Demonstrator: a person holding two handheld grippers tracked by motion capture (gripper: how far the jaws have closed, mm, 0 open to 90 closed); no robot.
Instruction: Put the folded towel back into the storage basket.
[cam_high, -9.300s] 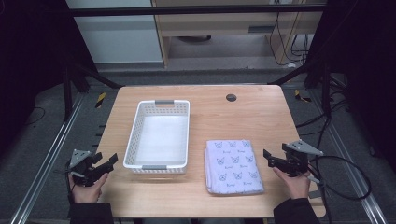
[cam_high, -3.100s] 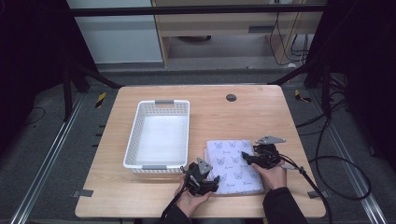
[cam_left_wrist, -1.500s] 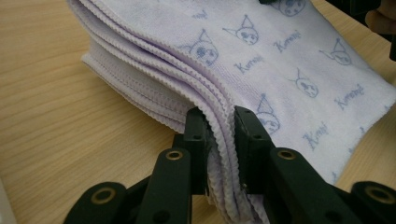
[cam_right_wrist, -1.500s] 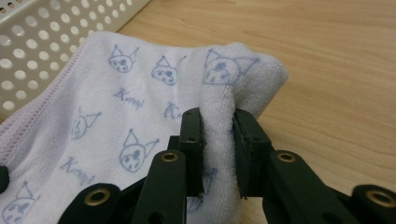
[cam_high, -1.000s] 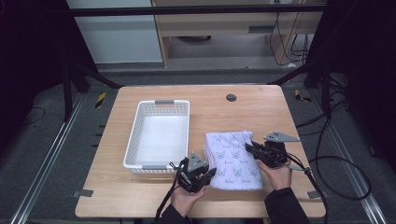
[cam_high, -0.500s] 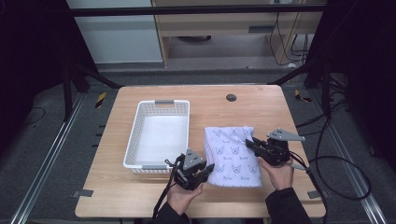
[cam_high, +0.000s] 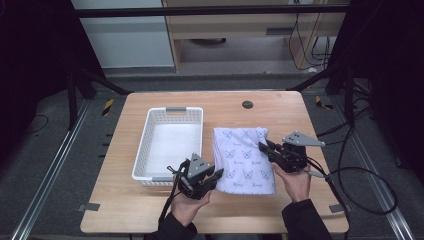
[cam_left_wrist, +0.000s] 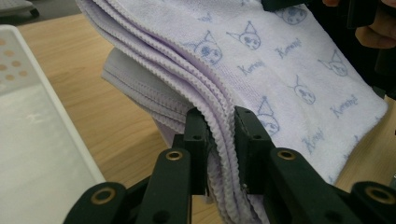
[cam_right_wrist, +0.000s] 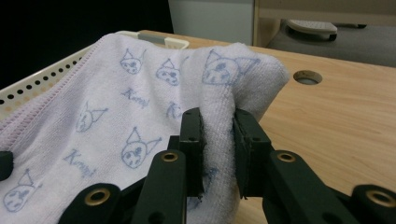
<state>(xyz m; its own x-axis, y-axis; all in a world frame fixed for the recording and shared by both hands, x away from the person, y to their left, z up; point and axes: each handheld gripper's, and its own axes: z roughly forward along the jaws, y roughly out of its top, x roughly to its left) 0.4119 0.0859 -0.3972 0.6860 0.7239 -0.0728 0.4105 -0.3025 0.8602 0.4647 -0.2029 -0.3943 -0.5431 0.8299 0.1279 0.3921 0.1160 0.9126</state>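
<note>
Your left gripper clamps the folded towel's stitched near-left edge; your right gripper pinches its right side. The towel's underside and lower folds are hidden from above. It hangs between your grippers beside the white basket, raised off the table where it lay flat three seconds ago.

Towel corner between fingers

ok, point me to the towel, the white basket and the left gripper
towel (cam_high: 243, 160), high view, middle of the printed top face
white basket (cam_high: 169, 115), high view, far rim
left gripper (cam_left_wrist: 219, 140), left gripper view, between the tips, clamped on the towel's stitched edge
</note>
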